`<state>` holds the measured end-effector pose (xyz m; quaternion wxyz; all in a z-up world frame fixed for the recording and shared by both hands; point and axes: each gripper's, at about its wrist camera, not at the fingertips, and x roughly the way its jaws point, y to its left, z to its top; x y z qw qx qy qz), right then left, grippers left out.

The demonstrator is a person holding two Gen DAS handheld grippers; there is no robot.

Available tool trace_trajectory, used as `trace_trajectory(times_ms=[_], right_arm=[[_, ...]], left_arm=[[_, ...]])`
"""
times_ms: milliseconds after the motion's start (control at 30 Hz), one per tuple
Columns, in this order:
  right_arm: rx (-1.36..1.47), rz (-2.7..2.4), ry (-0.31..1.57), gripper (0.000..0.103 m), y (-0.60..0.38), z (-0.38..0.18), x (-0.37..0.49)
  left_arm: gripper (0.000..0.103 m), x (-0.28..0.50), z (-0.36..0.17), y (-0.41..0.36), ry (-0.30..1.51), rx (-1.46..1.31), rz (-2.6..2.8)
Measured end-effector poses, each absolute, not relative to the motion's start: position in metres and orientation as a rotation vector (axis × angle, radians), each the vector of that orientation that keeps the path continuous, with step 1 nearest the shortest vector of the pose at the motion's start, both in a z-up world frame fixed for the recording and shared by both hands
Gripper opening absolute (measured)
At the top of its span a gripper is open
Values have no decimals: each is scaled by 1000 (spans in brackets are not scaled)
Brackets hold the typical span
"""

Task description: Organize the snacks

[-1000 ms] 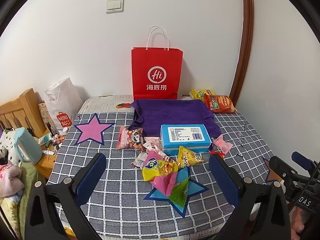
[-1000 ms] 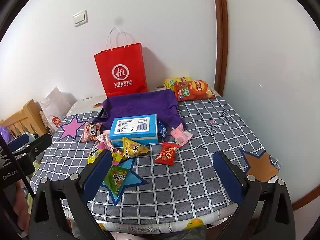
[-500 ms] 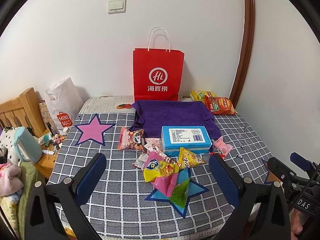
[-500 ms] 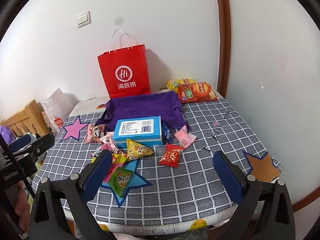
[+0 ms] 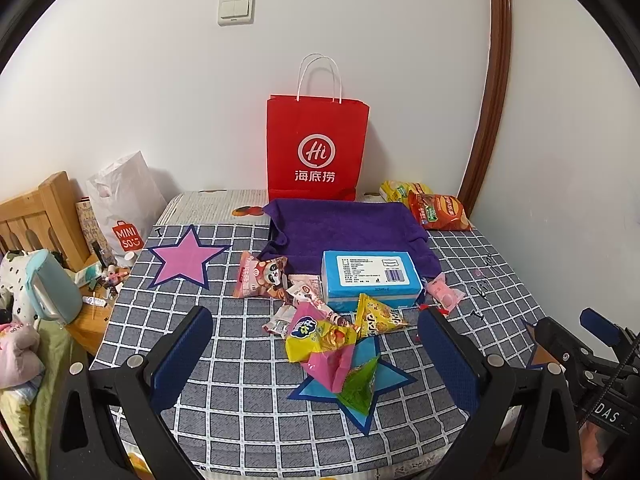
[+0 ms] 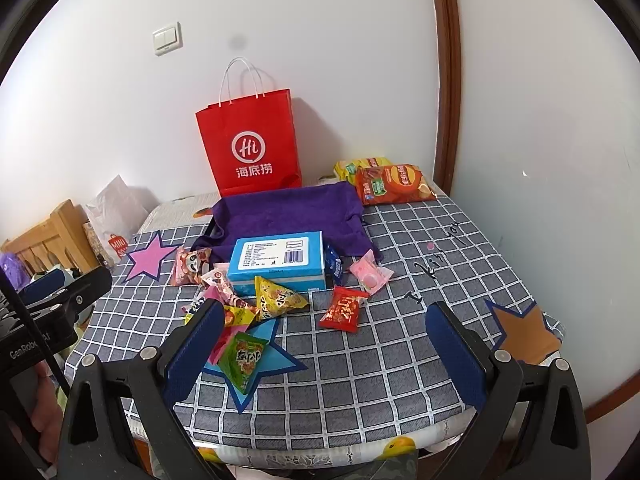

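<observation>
Snacks (image 5: 332, 336) lie in a loose heap mid-surface, in front of the blue box (image 5: 370, 278) and spilling onto the blue star (image 5: 394, 378); nothing picked yet. Change over the last second: both cameras eased back and up a little, heap sits slightly lower in each view, packets unmoved. Judgement: task barely begun, both grippers lining up for a first pick. Left gripper (image 5: 316, 356) fingers spread wide, empty, hovering short of the heap. Right gripper (image 6: 322, 350) fingers also wide apart, empty; red packet (image 6: 342, 310) lies between them further out. Checked surface (image 6: 400, 360) also carries purple cloth (image 5: 348, 228), pink star (image 5: 186, 256), chip bags (image 6: 390, 184) at back. Readable: red paper bag (image 5: 318, 148) "Hi" plus Chinese characters; white bag (image 5: 124, 200) "MINISO". Packet print too small.
</observation>
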<state>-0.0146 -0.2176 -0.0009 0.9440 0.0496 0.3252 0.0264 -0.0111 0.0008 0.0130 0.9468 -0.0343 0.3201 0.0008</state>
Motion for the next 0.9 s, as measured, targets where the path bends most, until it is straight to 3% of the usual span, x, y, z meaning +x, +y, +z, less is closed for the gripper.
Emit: trace_trajectory(times_ms=[900], right_arm=[[100,75,635,100,-213,4,-17]], left_arm=[[102,-13,12,4,634,-86,-11]])
